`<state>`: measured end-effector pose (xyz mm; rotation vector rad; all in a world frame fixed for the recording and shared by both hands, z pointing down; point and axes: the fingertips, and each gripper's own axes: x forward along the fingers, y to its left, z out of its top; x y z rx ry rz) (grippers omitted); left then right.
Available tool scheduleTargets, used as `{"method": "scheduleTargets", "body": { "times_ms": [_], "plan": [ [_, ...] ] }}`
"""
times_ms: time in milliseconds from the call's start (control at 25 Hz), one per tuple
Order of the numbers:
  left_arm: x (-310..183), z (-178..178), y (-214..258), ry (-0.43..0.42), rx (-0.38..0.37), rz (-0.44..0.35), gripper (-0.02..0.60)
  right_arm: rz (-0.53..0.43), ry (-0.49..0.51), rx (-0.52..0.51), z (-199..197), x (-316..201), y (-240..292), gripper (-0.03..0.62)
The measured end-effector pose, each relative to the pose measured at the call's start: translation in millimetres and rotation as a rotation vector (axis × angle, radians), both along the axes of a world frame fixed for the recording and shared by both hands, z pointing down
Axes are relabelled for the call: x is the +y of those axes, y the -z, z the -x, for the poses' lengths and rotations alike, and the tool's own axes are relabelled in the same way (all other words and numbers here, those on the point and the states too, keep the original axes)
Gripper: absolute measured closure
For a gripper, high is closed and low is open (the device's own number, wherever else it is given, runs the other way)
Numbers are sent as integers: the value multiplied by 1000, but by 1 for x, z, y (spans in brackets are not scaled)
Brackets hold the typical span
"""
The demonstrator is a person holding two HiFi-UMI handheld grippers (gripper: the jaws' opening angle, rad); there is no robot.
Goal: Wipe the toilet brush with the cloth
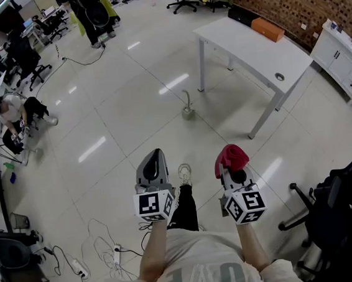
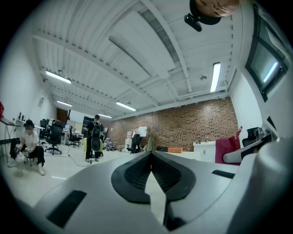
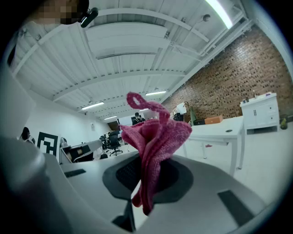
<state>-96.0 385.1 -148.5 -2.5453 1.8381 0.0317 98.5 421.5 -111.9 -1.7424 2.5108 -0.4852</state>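
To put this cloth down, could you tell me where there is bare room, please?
The white table is bare nearer than the orange box; floor around the toilet brush is open. Cables crowd lower left, a chair lower right.

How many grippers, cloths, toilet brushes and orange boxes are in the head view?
Grippers: 2 (left gripper, right gripper)
Cloth: 1
Brush: 1
Orange box: 1
Total: 5
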Motion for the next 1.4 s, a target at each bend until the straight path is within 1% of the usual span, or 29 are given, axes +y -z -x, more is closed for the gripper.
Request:
{"method": "scheduleTargets", "body": {
  "times_ms": [120,200,280,400,480,600,680,880,1080,1200,1320,1400],
  "plan": [
    [-60,11,-11,-7,3,14,577,-4,10,7,17,-58,-6,563],
    [-104,21,-14,1,17,25,577,0,20,10,27,-102,-6,563],
    [-153,28,-8,1,27,23,577,-7,30,20,37,-151,3,563],
    [-228,40,6,-11,14,4,577,-41,37,34,51,-230,23,563],
    [-277,51,14,-11,25,-4,577,-61,38,35,60,-278,36,563],
    [-340,60,20,-17,38,-9,577,-81,29,35,68,-338,50,563],
    [-370,62,19,-24,51,-4,577,-74,20,33,70,-367,50,563],
    [-411,61,-2,-27,60,55,577,-37,19,42,67,-414,39,562],
    [-430,60,-16,-4,49,86,577,-34,48,36,65,-446,32,563],
    [-443,50,-26,12,32,106,577,-25,65,28,54,-466,25,563],
    [-463,38,-41,10,20,111,577,-36,75,21,43,-490,15,562],
    [-476,27,-69,-9,20,91,577,-62,84,28,36,-505,-9,563]
  ]
}}
